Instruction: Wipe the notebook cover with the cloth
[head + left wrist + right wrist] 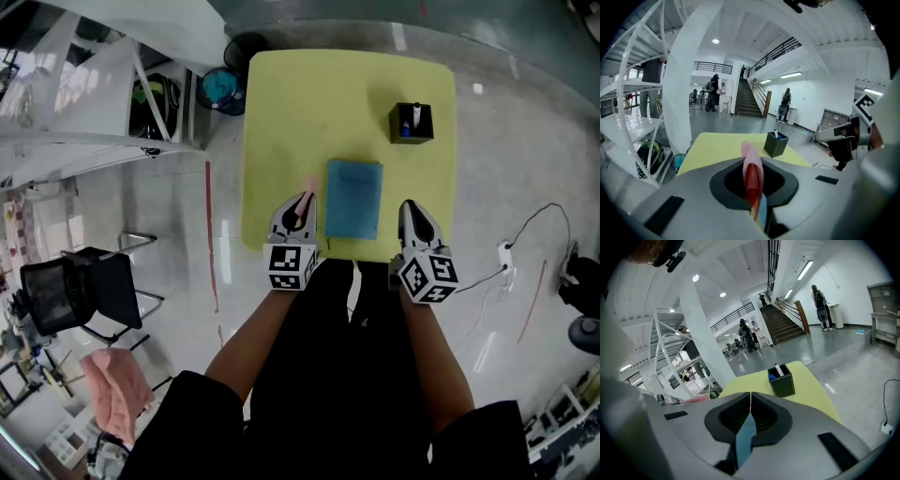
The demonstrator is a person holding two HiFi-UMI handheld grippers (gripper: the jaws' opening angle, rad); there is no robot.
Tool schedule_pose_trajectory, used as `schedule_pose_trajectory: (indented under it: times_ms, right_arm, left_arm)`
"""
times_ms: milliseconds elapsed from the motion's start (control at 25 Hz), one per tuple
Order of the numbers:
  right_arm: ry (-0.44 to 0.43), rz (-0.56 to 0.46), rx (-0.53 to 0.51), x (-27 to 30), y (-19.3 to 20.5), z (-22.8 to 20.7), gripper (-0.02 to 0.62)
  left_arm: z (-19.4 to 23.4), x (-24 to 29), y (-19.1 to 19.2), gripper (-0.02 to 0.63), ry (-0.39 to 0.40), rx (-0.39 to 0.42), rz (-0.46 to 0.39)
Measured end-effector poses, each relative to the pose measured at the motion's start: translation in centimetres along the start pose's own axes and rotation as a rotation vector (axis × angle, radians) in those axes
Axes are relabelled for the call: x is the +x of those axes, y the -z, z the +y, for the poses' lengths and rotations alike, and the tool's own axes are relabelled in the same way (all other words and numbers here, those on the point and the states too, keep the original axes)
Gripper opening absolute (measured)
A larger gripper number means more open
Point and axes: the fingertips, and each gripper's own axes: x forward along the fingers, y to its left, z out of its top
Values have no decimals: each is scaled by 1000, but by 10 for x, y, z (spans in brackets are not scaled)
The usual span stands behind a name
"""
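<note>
notebook (pixel 354 199): on table (pixel 309 103), near edge | pen holder (pixel 412 123): on table, behind-right of notebook

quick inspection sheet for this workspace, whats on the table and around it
surface: yellow table
job's things: blue notebook flat near the front edge; pink cloth in the left gripper
clutter: black pen holder far right
grippers: left gripper shut on the cloth, beside the notebook; right gripper shut, empty
cables: cable on the floor, right
surroundings: black chair, white shelving

Bright, even light; fisheye-warped edges
</note>
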Motion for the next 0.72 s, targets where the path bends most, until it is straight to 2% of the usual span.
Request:
schedule_pose_trajectory:
  times_ms: [200, 400, 560, 720]
  right_arm:
    - [-37, 50, -34, 6, 7, 10, 32]
    - [-93, 103, -78, 27, 21, 12, 32]
    - [-151, 138, -97, 44, 35, 11, 32]
    - [-167, 167, -99, 58, 55, -3, 32]
  left_arm:
    - [11, -1, 20, 31, -65, -22, 47]
    - [18, 18, 54, 31, -92, -17, 88]
    - [25, 41, 73, 31, -128, -48, 85]
    - [11, 65, 88, 31, -114, -28, 84]
